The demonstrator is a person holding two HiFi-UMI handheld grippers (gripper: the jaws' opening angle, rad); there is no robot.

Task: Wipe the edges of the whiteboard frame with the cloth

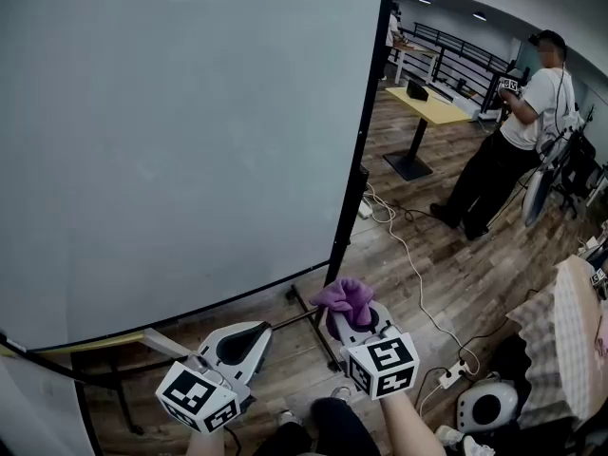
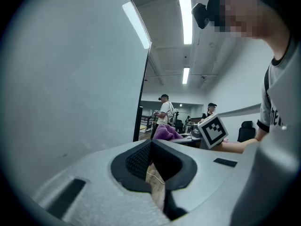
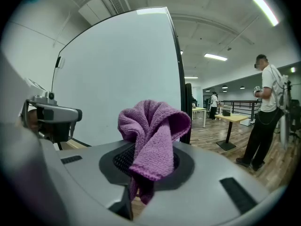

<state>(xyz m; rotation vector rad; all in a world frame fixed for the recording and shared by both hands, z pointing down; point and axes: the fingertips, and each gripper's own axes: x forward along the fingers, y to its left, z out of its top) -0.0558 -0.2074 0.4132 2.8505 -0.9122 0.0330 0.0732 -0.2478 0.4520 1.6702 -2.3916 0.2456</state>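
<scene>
The whiteboard fills the left of the head view, and its black frame runs down the right side to a lower right corner. My right gripper is shut on a bunched purple cloth just below that corner; I cannot tell if the cloth touches the frame. In the right gripper view the cloth stands up out of the right gripper, with the frame behind it. My left gripper sits below the bottom edge, shut and empty. Its tips meet beside the frame.
A person with grippers stands at the right near a yellow table. White cables and a power strip lie on the wooden floor. The board's black stand foot crosses under my grippers. A white device lies at lower right.
</scene>
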